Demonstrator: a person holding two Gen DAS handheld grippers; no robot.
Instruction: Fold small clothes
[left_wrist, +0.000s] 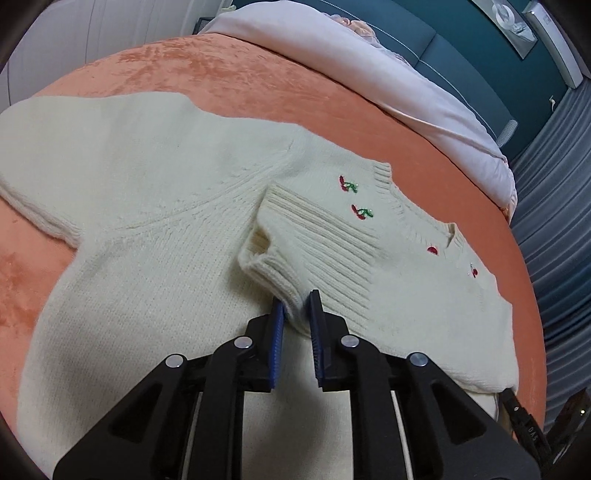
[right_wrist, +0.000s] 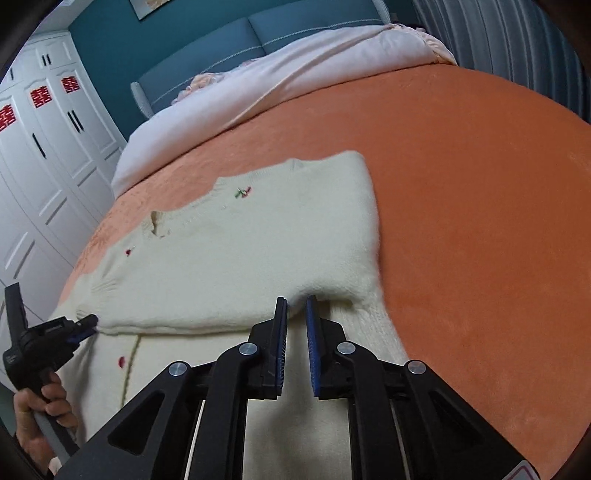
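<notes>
Sweater (left_wrist: 155, 206) lies crosswise on the bedspread (right_wrist: 461, 184), neckline toward the pillows, both jaws clamping its folded edge.

The left gripper (left_wrist: 297, 304) is a matte black frame of angled, triangular-cutout linkage arms joined by round silver pivot screws, ending in two flat fingers faced with ridged blue pads (left_wrist: 277, 332), with pale rods running back between the arms. The right gripper (right_wrist: 296, 310) is built the same way, black with silver screws and blue ribbed pads (right_wrist: 312, 343). In the right wrist view the left gripper shows its black pistol-style handle with small white lettering, and a hand (right_wrist: 38, 417) wrapped around a grey grip.
</notes>
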